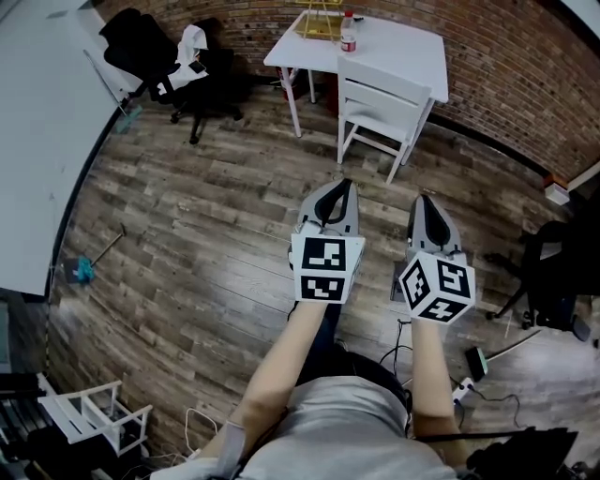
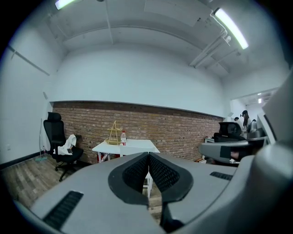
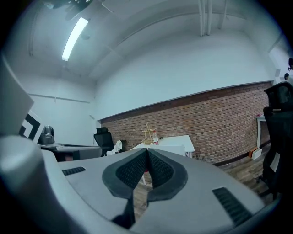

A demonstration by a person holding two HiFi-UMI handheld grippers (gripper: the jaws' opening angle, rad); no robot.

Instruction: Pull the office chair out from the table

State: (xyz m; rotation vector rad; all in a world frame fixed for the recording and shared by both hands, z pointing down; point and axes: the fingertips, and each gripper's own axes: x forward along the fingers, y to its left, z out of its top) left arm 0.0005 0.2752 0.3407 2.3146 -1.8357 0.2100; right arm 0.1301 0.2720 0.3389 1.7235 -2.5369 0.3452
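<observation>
White worktop (image 1: 403, 47) stands against the brick wall (image 1: 506, 66), with a bottle (image 1: 349, 33) and a yellow wire rack (image 1: 321, 21) on it. Tucked in at its near side: white chair (image 1: 380, 108). Well left of the worktop and clear of it: black office chair (image 1: 150, 52), pale cloth (image 1: 190, 45) draped over it. We hold left gripper (image 2: 149, 155) and right gripper (image 3: 147, 151) short of the worktop, jaws pressed together on both, both empty.

white chair (image 1: 380, 105): front hidden under white table (image 1: 405, 49) | yellow rack (image 1: 319, 24): cut by top edge | bottle (image 1: 349, 34): label unreadable
</observation>
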